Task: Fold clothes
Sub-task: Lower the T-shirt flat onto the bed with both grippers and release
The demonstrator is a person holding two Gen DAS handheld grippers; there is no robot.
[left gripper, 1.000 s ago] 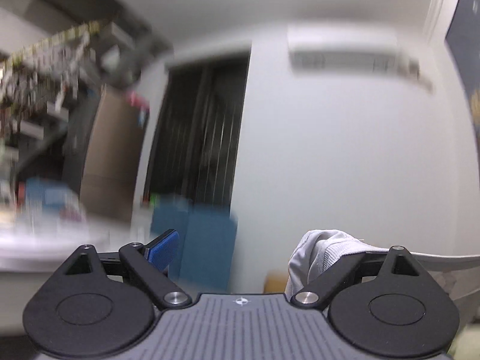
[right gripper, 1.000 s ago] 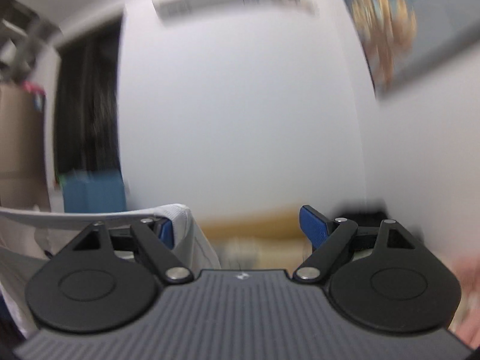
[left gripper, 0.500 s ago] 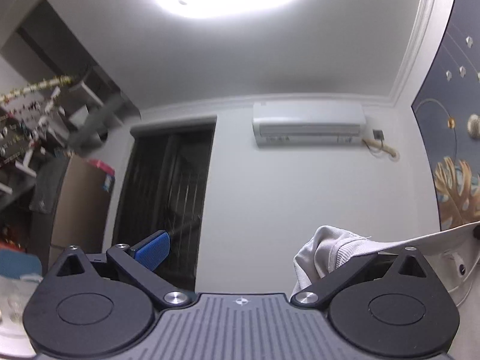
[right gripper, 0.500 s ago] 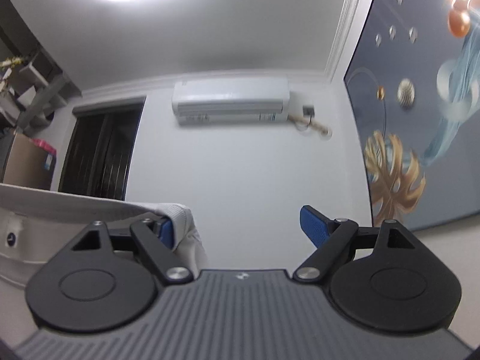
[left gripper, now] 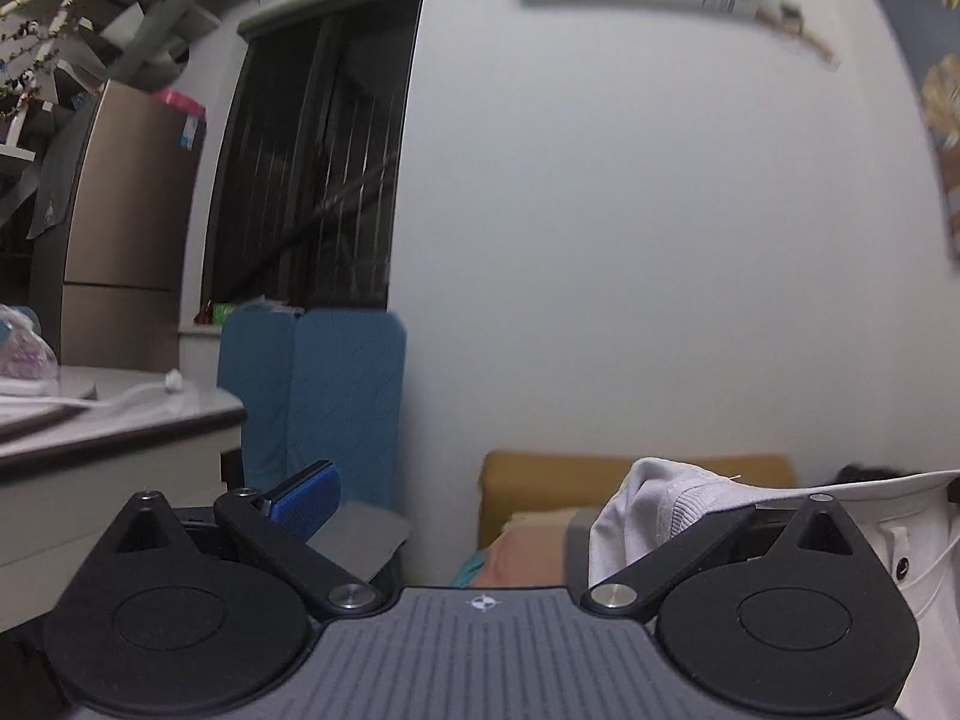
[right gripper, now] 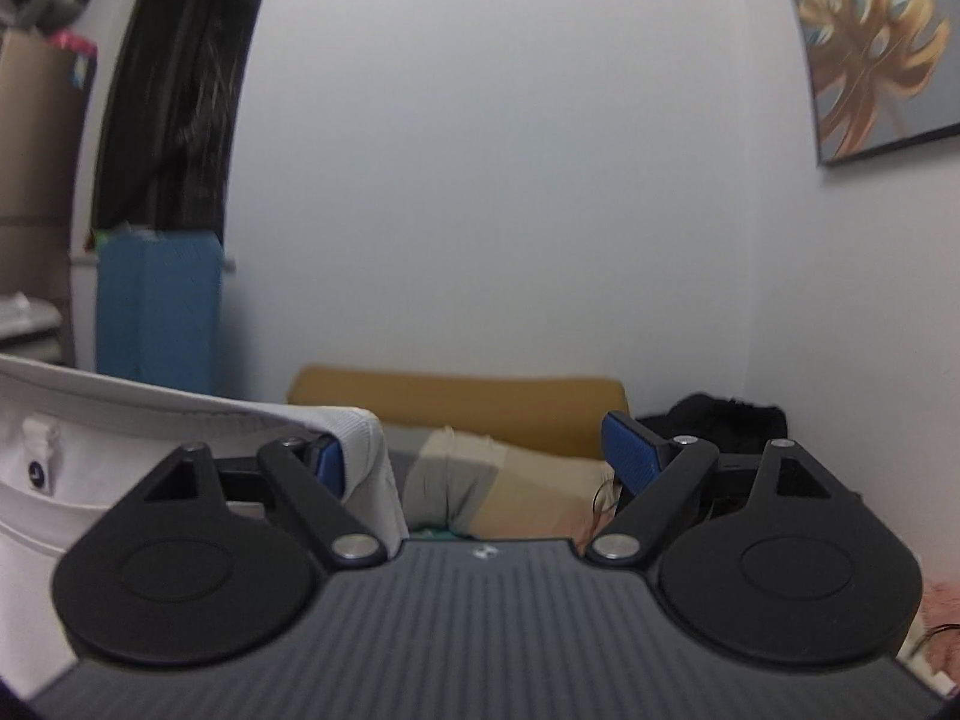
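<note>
A white garment hangs stretched between my two grippers, held up in the air. In the left wrist view its ribbed edge (left gripper: 678,504) drapes over my right finger and hides that pad; the blue left pad (left gripper: 309,495) is bare. My left gripper (left gripper: 480,498) has its jaws wide apart. In the right wrist view the garment (right gripper: 150,420) drapes over the left finger, whose blue pad (right gripper: 331,465) partly shows. My right gripper (right gripper: 480,456) also stands wide open, with its right pad (right gripper: 630,456) bare.
A white wall faces both cameras. A mustard headboard (right gripper: 456,396) and bedding (right gripper: 498,480) lie low ahead. A blue folded mat (left gripper: 312,402), a dark window (left gripper: 318,168), a fridge (left gripper: 120,228) and a counter (left gripper: 108,420) stand at left. A painting (right gripper: 876,48) hangs at right.
Both cameras tilted up toward the ceiling light half a second ago and have now swung back down to the wall and bed. The garment stays draped on the same fingers.
</note>
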